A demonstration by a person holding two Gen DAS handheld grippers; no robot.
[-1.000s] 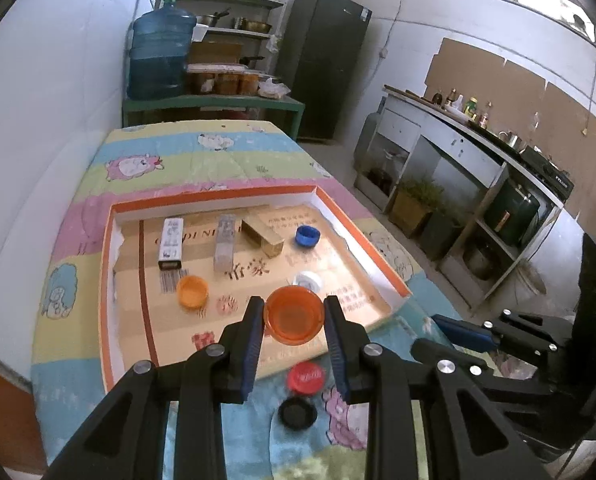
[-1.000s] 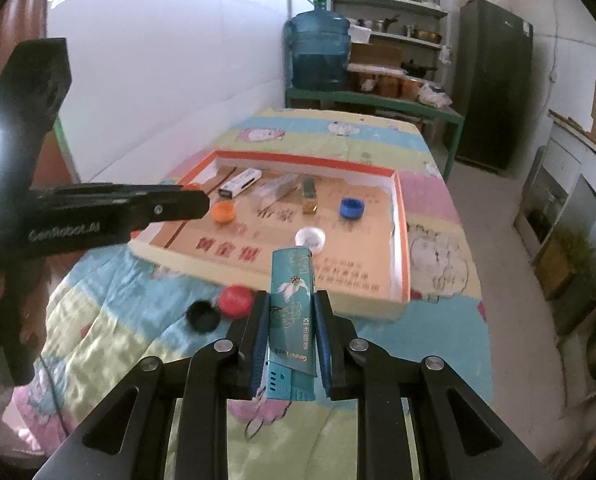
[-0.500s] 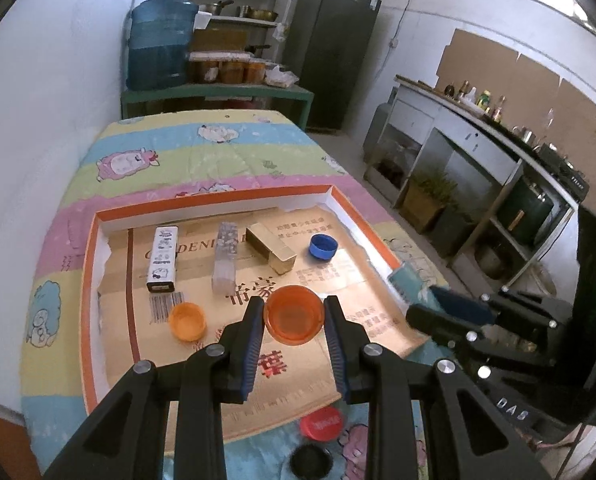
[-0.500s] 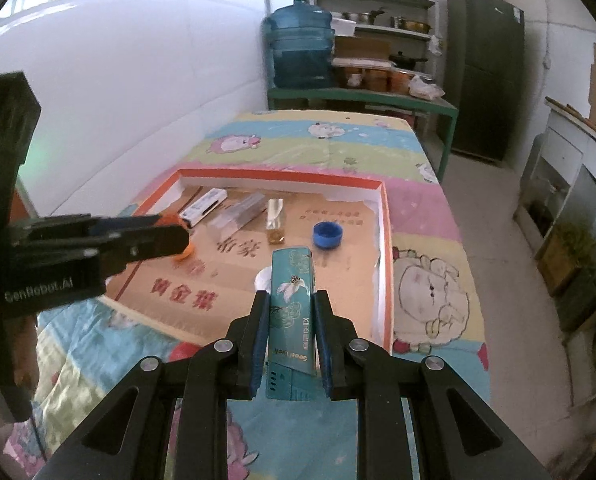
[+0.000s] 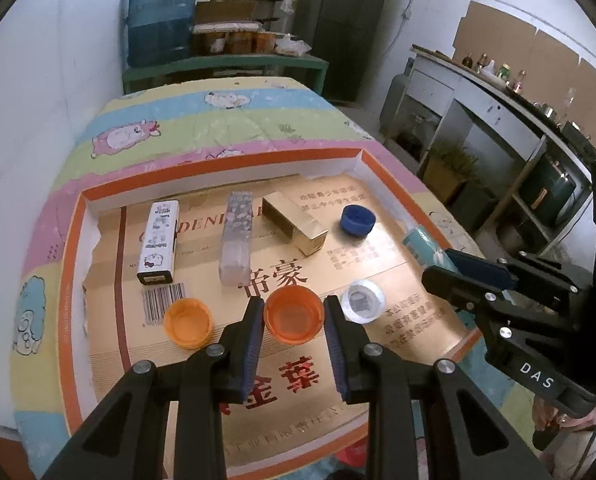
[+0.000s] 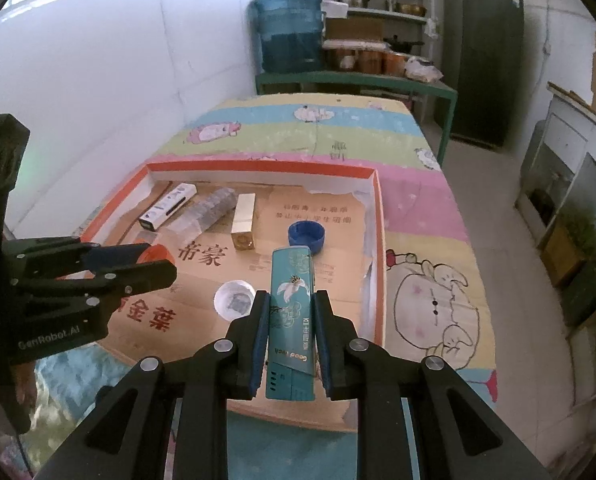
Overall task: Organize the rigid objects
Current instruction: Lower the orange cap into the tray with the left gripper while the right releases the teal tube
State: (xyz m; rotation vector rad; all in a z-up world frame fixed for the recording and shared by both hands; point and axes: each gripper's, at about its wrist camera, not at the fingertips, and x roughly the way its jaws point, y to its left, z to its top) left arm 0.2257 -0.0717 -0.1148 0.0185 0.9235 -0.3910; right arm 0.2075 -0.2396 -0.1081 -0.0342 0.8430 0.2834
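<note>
My left gripper (image 5: 294,312) is shut on an orange cap (image 5: 294,314), held above the orange-rimmed cardboard tray (image 5: 226,168). My right gripper (image 6: 290,308) is shut on a teal box (image 6: 292,312), which sticks out past the fingers over the tray's right side. On the tray floor lie a second orange cap (image 5: 188,322), a clear cap (image 5: 364,303), a blue cap (image 5: 356,221), a white box (image 5: 158,236), a clear patterned box (image 5: 237,236) and a gold box (image 5: 296,222). In the left wrist view the right gripper (image 5: 449,268) comes in from the right.
The tray sits on a cartoon-print blanket (image 5: 218,120) over a table against a white wall. A red cap (image 5: 347,458) lies on the blanket in front of the tray. Behind stand a water jug (image 5: 160,20), shelves and a dark fridge (image 6: 483,52); a counter (image 5: 497,92) runs along the right.
Both grippers have moved forward and down over the tray with their loads still held. The red and black caps have slid toward the bottom edge of the left wrist view.
</note>
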